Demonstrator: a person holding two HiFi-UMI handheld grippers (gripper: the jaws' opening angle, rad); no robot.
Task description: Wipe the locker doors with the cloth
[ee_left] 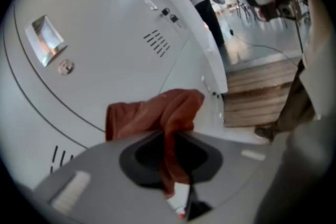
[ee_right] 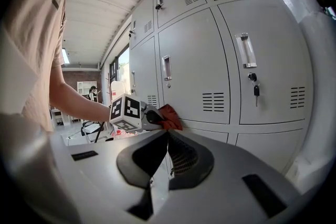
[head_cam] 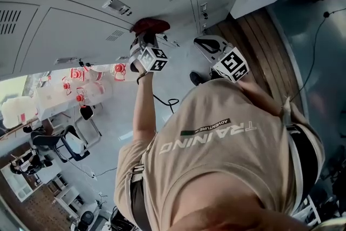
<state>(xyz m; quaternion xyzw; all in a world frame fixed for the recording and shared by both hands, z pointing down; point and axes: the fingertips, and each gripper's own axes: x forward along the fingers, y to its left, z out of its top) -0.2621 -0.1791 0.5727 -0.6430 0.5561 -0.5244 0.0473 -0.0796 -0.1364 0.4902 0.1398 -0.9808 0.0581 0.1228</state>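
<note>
A dark red cloth [head_cam: 150,24] is pressed against a grey locker door [head_cam: 81,30], and my left gripper [head_cam: 145,38] is shut on it. In the left gripper view the cloth [ee_left: 157,113] bunches out past the jaws and a strip of it runs back between them, flat on the door [ee_left: 105,55]. My right gripper [head_cam: 206,46] hangs to the right of the left one, away from the lockers, shut with nothing in it. The right gripper view shows its own jaws [ee_right: 168,136] closed together, with the left gripper [ee_right: 149,117] and the cloth [ee_right: 170,116] against the lockers [ee_right: 194,71] beyond.
A key [ee_right: 255,91] hangs from the lock of a door to the right, under a metal handle [ee_right: 245,51]. Wooden flooring [head_cam: 259,40] and a cable [head_cam: 316,57] lie right of the lockers. A table with red-capped bottles [head_cam: 86,81] and office chairs [head_cam: 59,143] stand left.
</note>
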